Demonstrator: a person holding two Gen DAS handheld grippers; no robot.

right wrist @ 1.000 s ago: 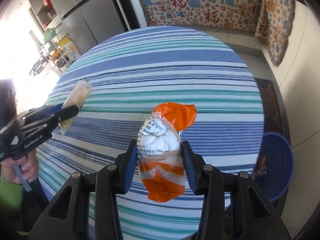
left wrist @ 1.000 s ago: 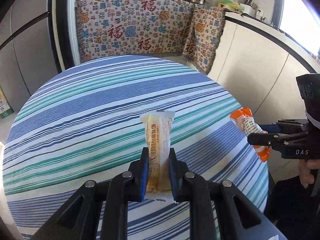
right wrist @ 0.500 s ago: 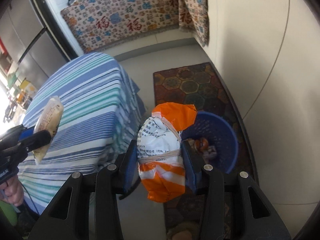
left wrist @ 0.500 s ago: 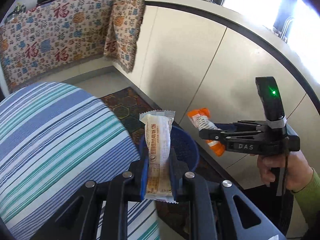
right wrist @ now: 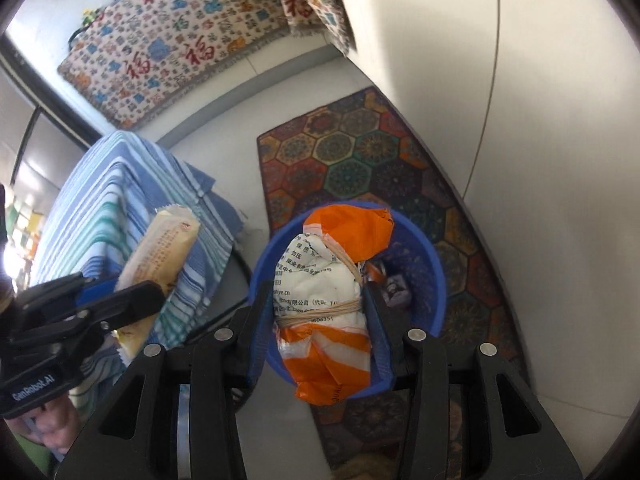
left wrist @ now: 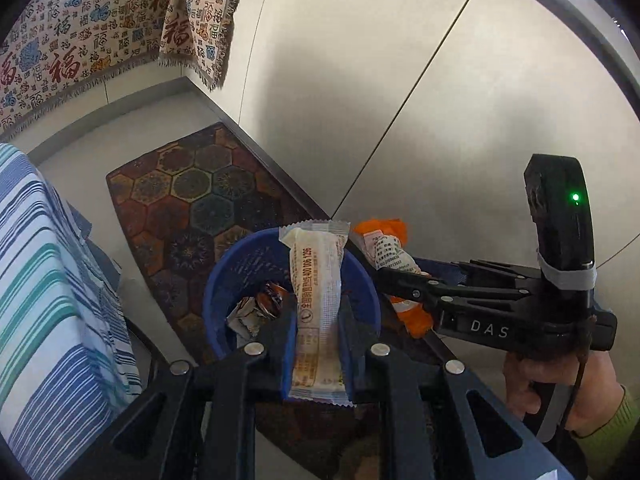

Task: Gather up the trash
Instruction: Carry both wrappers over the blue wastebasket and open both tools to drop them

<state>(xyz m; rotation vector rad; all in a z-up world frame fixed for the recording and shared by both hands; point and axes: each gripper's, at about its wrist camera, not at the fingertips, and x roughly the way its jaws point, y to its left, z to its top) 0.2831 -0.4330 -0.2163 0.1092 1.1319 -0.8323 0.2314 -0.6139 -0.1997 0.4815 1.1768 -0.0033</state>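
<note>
Now, line by line from the grips outward.

Left gripper: clenched on the cream snack wrapper, pinching its lower half so the long pack stands upright between the pads; the narrow clamp suits a thin, flat packet that would otherwise slip.

Right gripper: grasping the orange-and-white bag around its waist, where a band cinches it; the bag is bulky, so the jaws stand wider, and they have just been easing apart with the bag between them and the pads on its sides.

Aim: both tools tilt steeply down, so each piece hangs over the opening, not the floor.

Blue basket: sits on the patterned rug beside the pale cabinet front, directly under both pieces; it is the drop target.

Earlier trash: crumpled wrappers already lie at the basket's bottom.

Striped tablecloth: hangs at the left, just beside the basket.

Judged step: release over the basket; the orange bag looks likelier to go first.

Risk: the cream wrapper is light and could flutter onto the rim or rug.
</note>
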